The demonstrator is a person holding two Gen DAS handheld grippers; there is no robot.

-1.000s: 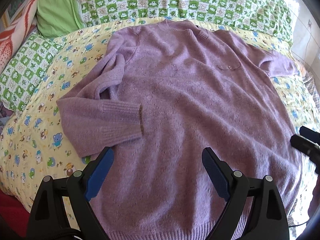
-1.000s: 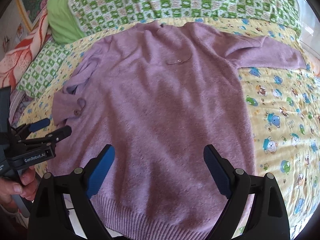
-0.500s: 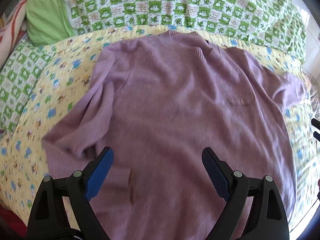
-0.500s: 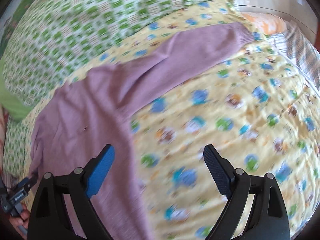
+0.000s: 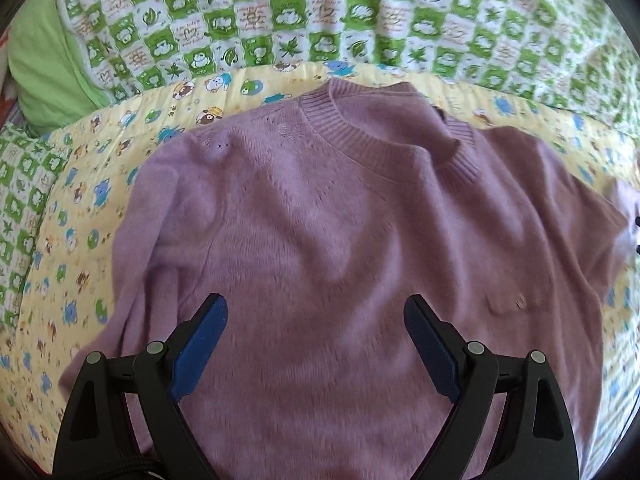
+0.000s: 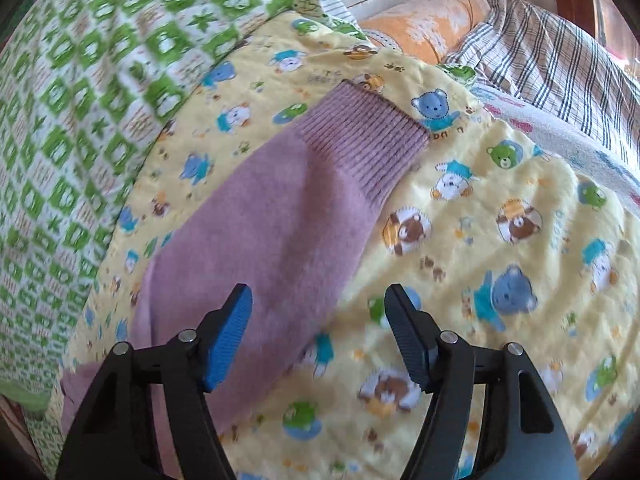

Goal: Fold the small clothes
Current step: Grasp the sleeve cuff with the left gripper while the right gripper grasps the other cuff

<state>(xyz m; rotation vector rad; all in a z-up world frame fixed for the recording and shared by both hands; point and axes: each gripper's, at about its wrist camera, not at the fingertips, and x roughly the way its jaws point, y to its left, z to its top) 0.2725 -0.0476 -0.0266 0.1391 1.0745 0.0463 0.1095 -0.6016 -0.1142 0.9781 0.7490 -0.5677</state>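
A purple knit sweater (image 5: 340, 248) lies flat on a yellow cartoon-print sheet (image 5: 80, 208), its ribbed neckline (image 5: 360, 136) towards the far side. My left gripper (image 5: 316, 320) is open and empty above the sweater's chest. In the right wrist view the sweater's sleeve (image 6: 276, 232) stretches out across the sheet (image 6: 500, 248), ending in a ribbed cuff (image 6: 360, 140). My right gripper (image 6: 320, 312) is open and empty just above the sleeve's lower edge, short of the cuff.
A green-and-white checked quilt (image 5: 320, 20) lies behind the sweater; it also shows in the right wrist view (image 6: 100, 80). A green pillow (image 5: 44, 72) is at far left. A plaid cloth (image 6: 540, 52) and an orange cushion (image 6: 420, 28) lie beyond the cuff.
My left gripper has moved up over the sweater from the hem to the chest. My right gripper has swung right, away from the body, along the outstretched sleeve towards the cuff.
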